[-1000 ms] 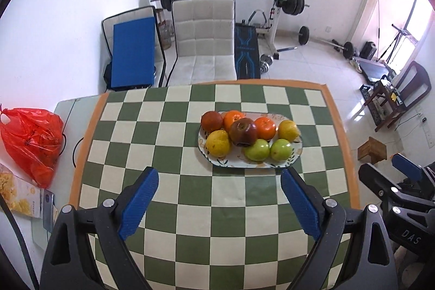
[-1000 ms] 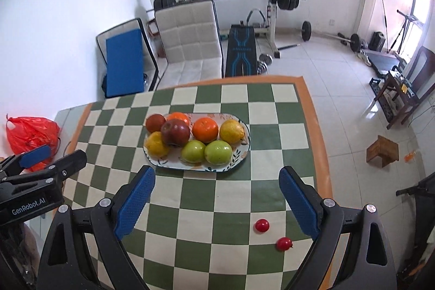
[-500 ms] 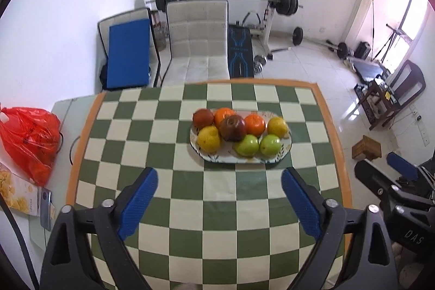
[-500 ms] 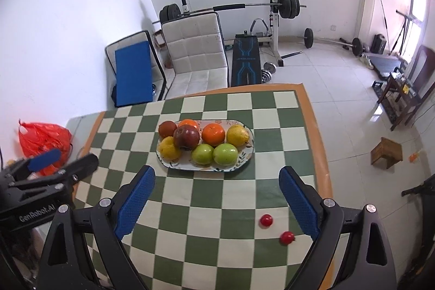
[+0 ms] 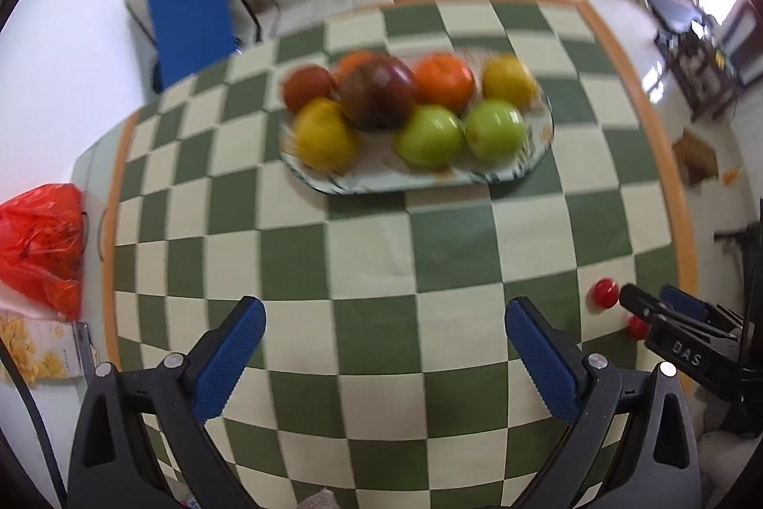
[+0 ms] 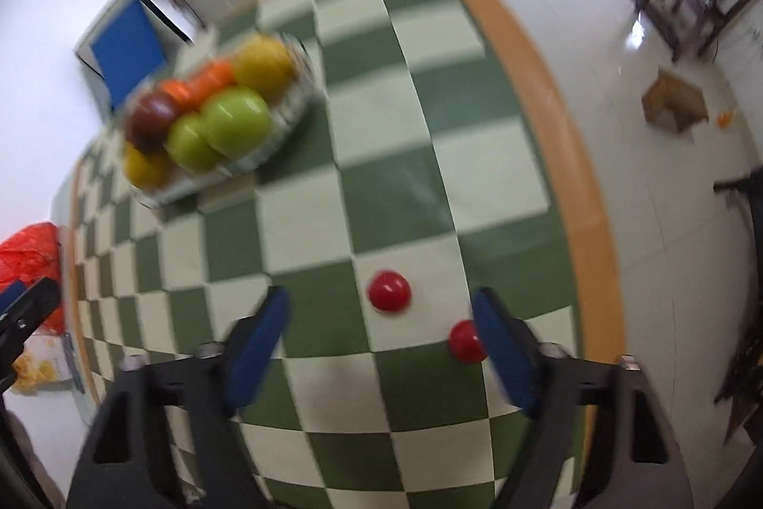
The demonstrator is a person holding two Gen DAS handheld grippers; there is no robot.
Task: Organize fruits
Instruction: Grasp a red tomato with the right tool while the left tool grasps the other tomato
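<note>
Going for the loose red fruits, low right of frame

My right gripper (image 6: 381,320), jaws just narrowing on nothing, brackets one red fruit (image 6: 389,290) to suit its size; left gripper (image 5: 381,335) spread wide, empty, plate (image 5: 543,127) beyond.

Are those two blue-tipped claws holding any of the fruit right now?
No, nothing is held. The left gripper is wide open over bare tablecloth. The right gripper has just been closing, with two small red fruits near its jaws, neither pinched.

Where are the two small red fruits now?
The red fruits lie loose on the table's right side, ahead of the right gripper, away from the plate.
</note>
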